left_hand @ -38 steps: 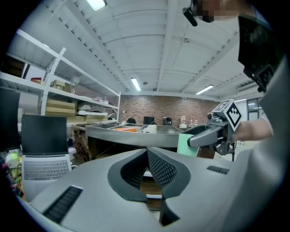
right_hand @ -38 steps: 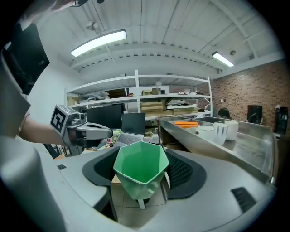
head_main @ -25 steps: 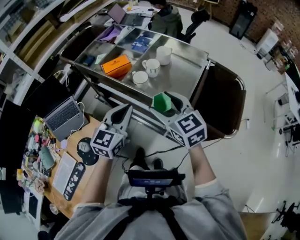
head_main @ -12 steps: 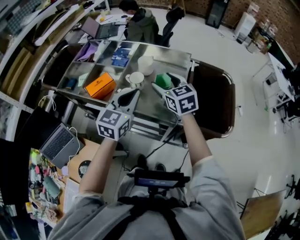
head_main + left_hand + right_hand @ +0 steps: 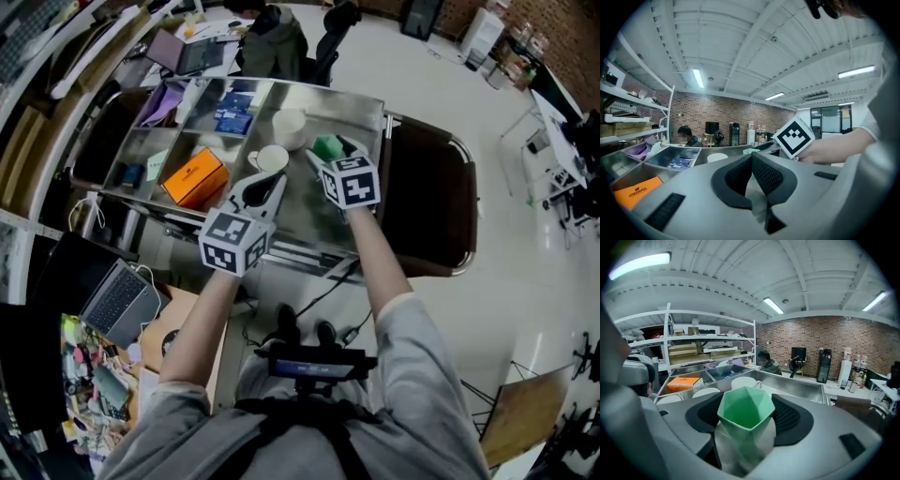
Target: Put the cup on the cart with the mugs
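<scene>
While the left tool (image 5: 266, 187) is closed, the right tool (image 5: 331, 156) grips the green cup (image 5: 743, 414) between its jaws.

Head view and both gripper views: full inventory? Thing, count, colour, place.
cart: one, steel, middle of head view
mugs: at least two, white, on the cart's open top
box: one, orange, cart's left compartment
cup: one, green, held over the cart beside the mugs
chair: one, dark, right of the cart
laptop: one, grey, desk at lower left
seated person: one, beyond the cart
left gripper: shut, empty, near the mugs
right gripper: shut on the cup
</scene>
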`<state>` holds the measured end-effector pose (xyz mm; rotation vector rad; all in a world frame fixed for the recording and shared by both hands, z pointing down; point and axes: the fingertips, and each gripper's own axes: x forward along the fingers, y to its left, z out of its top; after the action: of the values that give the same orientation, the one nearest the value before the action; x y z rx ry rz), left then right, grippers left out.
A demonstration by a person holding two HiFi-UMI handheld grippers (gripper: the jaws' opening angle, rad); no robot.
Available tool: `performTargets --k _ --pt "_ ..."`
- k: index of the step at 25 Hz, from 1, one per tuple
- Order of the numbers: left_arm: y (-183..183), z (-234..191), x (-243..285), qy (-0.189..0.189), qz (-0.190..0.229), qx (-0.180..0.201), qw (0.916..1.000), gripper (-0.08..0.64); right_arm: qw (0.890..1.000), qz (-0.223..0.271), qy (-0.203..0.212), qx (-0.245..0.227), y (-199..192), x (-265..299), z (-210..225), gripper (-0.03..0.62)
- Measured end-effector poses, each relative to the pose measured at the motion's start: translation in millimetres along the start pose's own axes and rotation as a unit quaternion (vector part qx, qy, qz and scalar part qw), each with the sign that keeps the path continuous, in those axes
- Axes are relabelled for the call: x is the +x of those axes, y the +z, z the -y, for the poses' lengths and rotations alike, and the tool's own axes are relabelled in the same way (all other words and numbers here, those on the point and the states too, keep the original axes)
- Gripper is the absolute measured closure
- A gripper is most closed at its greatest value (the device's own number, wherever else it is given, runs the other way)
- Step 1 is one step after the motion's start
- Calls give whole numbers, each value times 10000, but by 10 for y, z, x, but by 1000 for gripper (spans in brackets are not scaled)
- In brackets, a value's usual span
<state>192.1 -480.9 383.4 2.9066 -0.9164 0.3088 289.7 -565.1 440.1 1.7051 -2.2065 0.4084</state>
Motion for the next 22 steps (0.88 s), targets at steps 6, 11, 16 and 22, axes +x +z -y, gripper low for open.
performTargets --k 6,11,16,22 --pt "-51 -42 59 -32 -60 -28 10000 555 9975 173 -641 232 30 187 317 265" --pt "-109 -36 65 -61 -158 14 9999 555 9908 223 -1291 332 -5 293 585 264" --pt "-148 -89 51 -53 -140 21 9999 555 9849 82 -1622 597 -140 421 709 262" --pt "-241 -95 44 -67 -216 24 9997 555 9752 -265 -2024 859 -405 499 815 256"
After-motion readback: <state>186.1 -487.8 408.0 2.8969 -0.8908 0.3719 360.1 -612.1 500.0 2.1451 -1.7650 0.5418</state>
